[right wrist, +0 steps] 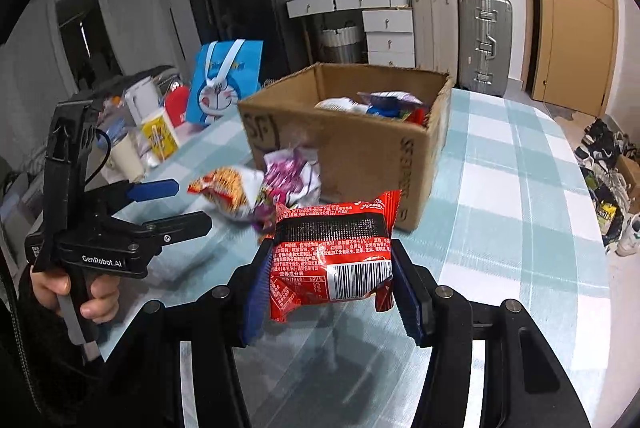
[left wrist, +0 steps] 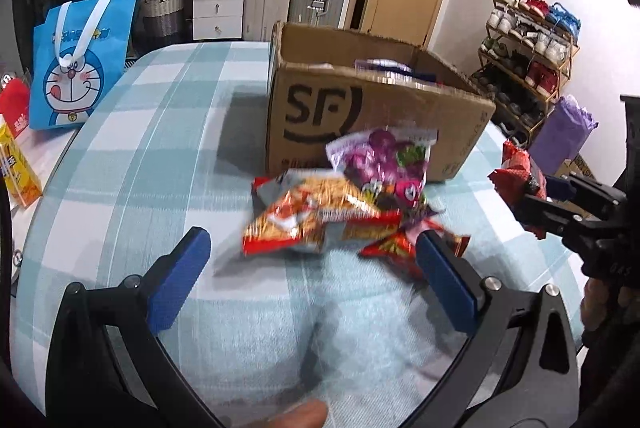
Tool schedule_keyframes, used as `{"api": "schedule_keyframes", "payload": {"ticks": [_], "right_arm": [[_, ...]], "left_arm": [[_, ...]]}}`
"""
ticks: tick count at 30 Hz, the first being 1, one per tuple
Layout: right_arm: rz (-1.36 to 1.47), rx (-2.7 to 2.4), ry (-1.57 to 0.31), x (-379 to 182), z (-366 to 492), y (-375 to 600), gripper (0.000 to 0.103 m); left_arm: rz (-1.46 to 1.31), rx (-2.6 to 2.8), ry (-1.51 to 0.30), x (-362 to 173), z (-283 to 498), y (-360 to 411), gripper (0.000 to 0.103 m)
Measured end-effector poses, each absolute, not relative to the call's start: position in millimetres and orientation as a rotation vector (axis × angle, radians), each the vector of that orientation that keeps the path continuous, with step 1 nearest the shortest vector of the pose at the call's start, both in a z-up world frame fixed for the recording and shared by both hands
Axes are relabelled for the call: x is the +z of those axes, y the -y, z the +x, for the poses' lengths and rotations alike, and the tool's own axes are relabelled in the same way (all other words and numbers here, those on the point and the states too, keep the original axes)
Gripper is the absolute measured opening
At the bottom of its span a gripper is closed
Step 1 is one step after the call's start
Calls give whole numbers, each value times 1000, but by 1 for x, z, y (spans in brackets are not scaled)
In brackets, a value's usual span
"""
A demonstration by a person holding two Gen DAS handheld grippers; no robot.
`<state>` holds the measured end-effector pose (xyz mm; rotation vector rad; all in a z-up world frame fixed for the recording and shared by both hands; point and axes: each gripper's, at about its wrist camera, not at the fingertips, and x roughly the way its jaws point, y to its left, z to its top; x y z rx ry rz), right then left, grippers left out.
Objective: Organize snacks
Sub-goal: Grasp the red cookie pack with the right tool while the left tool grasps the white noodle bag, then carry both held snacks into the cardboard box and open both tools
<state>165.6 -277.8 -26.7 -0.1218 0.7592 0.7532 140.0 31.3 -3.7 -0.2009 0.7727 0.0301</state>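
Note:
A pile of snack packets [left wrist: 340,211] lies on the checked tablecloth in front of an open SF cardboard box [left wrist: 372,107]. The box [right wrist: 360,143] holds several packets. My left gripper [left wrist: 316,268] is open and empty, just short of the pile; it also shows in the right wrist view [right wrist: 180,203]. My right gripper [right wrist: 330,280] is shut on a red snack packet [right wrist: 336,256], held above the table near the box. In the left wrist view the right gripper [left wrist: 532,203] holds the red packet [left wrist: 520,167] at the right of the box.
A blue Doraemon bag [left wrist: 76,67] stands at the table's left, with a yellow carton [left wrist: 16,171] and cups beside it. Suitcases [right wrist: 484,43] and drawers stand behind the table. A shoe rack [left wrist: 528,59] stands at the right.

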Motion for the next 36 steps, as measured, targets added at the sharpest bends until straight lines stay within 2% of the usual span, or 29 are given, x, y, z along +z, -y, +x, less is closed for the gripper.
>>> {"api": "schedule_keyframes", "payload": {"ticks": [9, 13, 28, 36], "right_arm": [[-76, 734, -745, -18, 188, 282, 55], [-61, 727, -739, -16, 195, 280, 55], [-67, 728, -779, -29, 200, 279, 55], [-79, 750, -775, -29, 194, 272, 55]], "left_arm": [[-163, 82, -793, 4, 186, -37, 102], [-124, 101, -858, -9, 202, -35, 102], [-208, 49, -933, -37, 169, -58, 101], [-222, -18, -976, -48, 170, -52, 71]]}}
